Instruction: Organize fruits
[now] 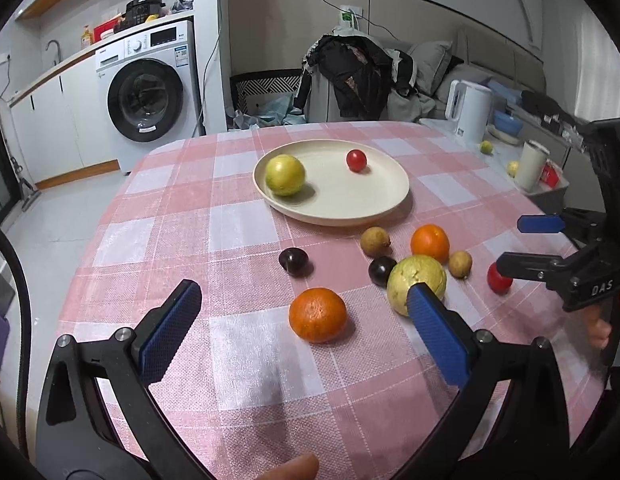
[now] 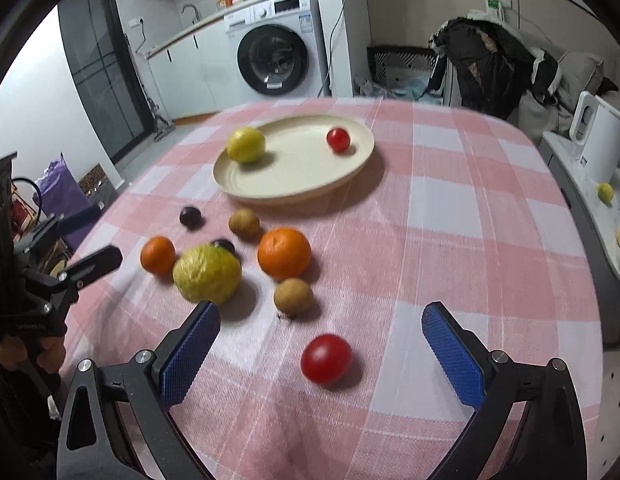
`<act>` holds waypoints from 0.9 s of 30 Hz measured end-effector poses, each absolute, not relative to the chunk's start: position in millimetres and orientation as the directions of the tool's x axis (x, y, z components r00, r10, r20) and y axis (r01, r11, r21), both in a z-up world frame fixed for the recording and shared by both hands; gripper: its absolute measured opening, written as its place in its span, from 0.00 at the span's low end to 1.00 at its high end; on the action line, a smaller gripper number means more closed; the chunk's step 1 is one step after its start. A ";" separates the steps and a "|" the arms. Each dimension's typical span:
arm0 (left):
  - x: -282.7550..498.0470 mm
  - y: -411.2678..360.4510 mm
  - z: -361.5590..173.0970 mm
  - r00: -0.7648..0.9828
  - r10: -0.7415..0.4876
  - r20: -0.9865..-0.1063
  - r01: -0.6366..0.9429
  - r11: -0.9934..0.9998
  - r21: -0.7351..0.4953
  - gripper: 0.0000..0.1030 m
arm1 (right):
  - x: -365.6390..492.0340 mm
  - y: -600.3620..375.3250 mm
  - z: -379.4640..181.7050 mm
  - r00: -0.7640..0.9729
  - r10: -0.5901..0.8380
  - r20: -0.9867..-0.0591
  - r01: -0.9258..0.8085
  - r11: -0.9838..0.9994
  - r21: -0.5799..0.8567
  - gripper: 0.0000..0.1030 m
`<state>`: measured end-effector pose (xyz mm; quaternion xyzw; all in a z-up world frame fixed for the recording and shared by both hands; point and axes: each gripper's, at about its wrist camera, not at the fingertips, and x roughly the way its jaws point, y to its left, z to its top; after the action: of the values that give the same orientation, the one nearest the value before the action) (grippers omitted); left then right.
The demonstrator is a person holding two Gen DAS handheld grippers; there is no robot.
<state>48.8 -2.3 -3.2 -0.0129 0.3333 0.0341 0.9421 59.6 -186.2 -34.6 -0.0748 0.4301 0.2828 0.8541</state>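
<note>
Your left gripper hovers over the pink checked tablecloth with its jaws spread wide and nothing between them. A mandarin orange lies on the cloth in line with the gap, just ahead of the blue pads. The tip of the right-side pad overlaps a large yellow-green fruit in the left wrist view; you cannot tell whether it touches.

Your right gripper is likewise wide open and holds nothing. A red cherry tomato rests on the cloth between its two fingers, clear of both pads.

The cream plate sits toward the far side of the table. It holds two items, well apart: a yellow-green round fruit at its left edge and a second cherry tomato toward the back.

The remaining fruit lies loose on the cloth between the plate and your grippers:
- a second orange, beside the large yellow-green fruit;
- two brown longan-like fruits;
- two dark plums, the second touching the large yellow-green fruit.

A white kettle stands on a side surface beyond the table.
</note>
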 end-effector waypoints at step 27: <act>67.8 6.5 -23.6 0.732 0.052 -0.680 -0.094 0.995 -0.025 1.00 | 51.9 -186.3 -57.5 0.301 0.488 -0.819 -0.630 0.747 0.213 0.77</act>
<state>67.8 6.5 -23.6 -0.0287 0.3643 0.0393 0.9300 51.9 -186.3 -57.5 -0.0745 0.4777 0.3480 0.8032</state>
